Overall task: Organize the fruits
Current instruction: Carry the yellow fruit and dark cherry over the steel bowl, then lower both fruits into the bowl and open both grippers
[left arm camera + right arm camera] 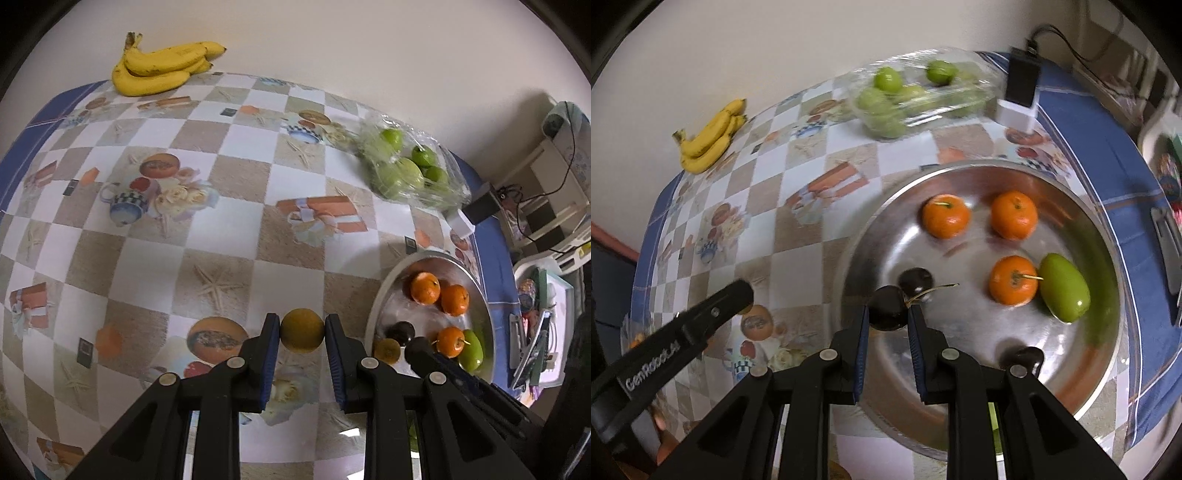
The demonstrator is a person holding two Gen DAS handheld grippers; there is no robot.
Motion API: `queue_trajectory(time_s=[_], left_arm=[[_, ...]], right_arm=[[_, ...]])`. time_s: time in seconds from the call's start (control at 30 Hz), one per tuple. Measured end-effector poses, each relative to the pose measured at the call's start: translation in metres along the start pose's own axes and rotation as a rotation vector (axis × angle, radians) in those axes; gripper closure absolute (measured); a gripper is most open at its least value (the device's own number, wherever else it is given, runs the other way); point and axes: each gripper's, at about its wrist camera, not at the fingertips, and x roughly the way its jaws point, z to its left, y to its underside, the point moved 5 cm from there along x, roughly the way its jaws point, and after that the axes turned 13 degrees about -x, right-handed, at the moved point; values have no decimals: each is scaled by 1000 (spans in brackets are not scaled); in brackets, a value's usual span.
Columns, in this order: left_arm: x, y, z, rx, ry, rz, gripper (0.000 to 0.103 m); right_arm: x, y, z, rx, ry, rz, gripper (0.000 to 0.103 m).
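Observation:
My left gripper [302, 330] is shut on a round yellow-brown fruit [302, 329], held above the checkered tablecloth just left of the steel bowl [373, 314]. My right gripper [888, 308] is shut on a dark purple fruit [886, 308] with a thin stem, over the near left part of the steel bowl [857, 258]. The bowl holds three oranges [945, 216], a green mango [1063, 288] and another dark fruit [916, 278]. In the left wrist view a yellow-brown fruit [386, 350] also lies in the bowl.
A bunch of bananas [162, 68] lies at the far edge of the table by the wall. A clear plastic pack of green fruits [406, 166] sits at the far right. A black and white box [1019, 92] stands beside it. Clutter lies beyond the table's right edge.

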Motion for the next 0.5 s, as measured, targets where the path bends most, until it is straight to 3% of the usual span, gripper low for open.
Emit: queue_trajectory(time_s=[0.5], left_arm=[[18, 44, -55, 154, 67, 110, 76]], right_arm=[[-8, 10, -55, 129, 50, 11, 80]])
